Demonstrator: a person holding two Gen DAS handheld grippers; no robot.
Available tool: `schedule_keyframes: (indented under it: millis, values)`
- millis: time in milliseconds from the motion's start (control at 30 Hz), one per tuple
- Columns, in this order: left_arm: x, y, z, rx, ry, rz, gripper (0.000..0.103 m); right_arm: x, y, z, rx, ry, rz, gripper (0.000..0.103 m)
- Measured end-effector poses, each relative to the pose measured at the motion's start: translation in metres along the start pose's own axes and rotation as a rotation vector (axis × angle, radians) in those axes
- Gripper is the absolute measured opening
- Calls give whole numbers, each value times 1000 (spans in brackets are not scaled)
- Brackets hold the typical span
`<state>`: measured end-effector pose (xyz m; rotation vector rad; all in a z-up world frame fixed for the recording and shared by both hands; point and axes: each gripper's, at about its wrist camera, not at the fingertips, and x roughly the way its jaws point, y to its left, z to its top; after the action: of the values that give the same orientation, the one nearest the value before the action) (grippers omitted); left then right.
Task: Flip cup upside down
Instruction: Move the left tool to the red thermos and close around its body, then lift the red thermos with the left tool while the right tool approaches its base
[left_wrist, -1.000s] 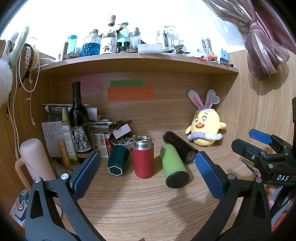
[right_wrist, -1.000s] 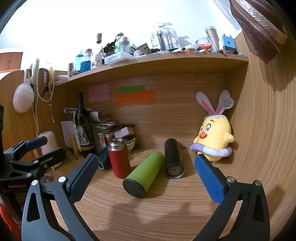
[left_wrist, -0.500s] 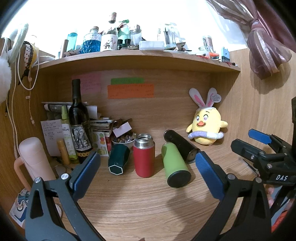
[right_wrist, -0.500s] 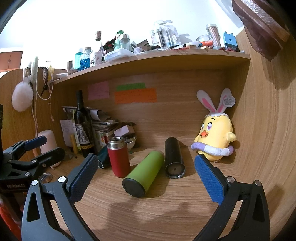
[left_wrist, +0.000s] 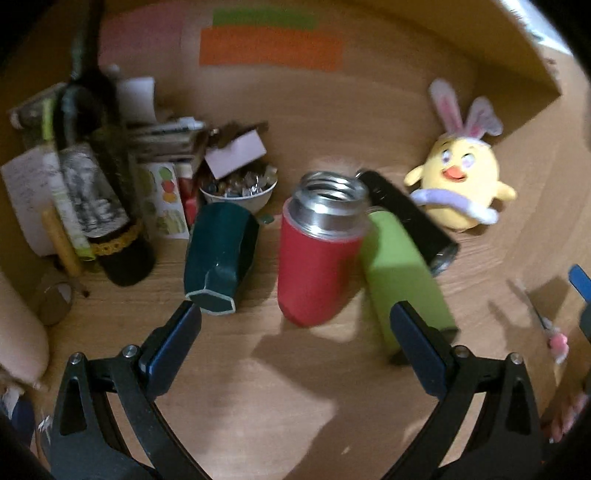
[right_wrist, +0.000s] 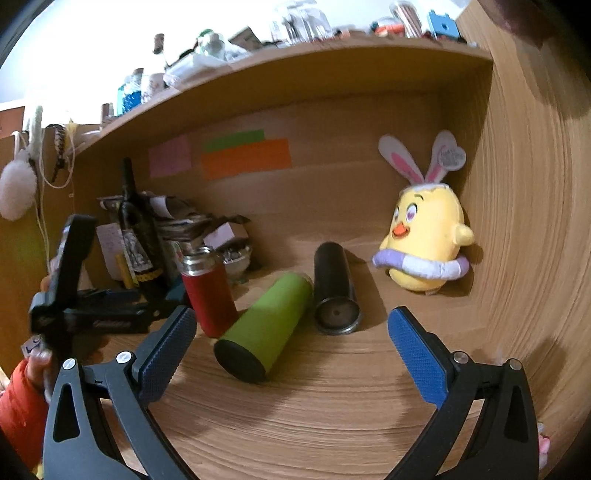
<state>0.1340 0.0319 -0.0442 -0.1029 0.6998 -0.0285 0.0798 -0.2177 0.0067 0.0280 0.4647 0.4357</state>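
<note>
Red flask (left_wrist: 317, 254) stands upright, mouth up, ahead of my left gripper (left_wrist: 295, 336); both it and my right gripper (right_wrist: 291, 343) gape wide, holding nothing.

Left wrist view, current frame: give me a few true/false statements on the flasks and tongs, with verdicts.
1. The red flask stands upright with its steel mouth open. True.
2. The green flask stands upright. False: it lies on its side.
3. The left tongs grip the red flask. False: they are open, pads clear of it.
4. The black flask lies beside the green flask. True.
5. The right tongs are open and empty. True.
</note>
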Motion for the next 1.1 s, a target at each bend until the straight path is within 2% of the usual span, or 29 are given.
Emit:
schedule_keyframes:
  millis: [67,133,167,300,367,400,633,800,933,1100]
  values:
    - [15,0,6,4,22,-9,101,6,-3,-3,5,20,4,103]
    - [32,-3,13,23,51,-24,84,13,-3,-6,5,39,6,103]
    - [37,-3,15,24,64,-30,81,15,-4,-7,5,47,7,103]
    - [53,-4,22,2,79,-55,77,24,-3,-14,-2,84,17,103]
    - [57,-5,24,-3,76,-71,71,26,-2,-17,-4,97,22,103]
    - [59,-6,24,-4,77,-81,65,28,-2,-20,-4,108,26,103]
    - [53,-13,25,43,66,-35,61,30,4,-28,-4,143,50,103]
    - [29,-8,15,35,75,-82,61,27,12,-37,-29,163,59,103]
    - [-5,-13,-2,77,67,-96,61,24,18,-46,-38,182,82,103]
    - [-40,-24,-27,117,104,-157,61,17,31,-61,-49,204,161,103]
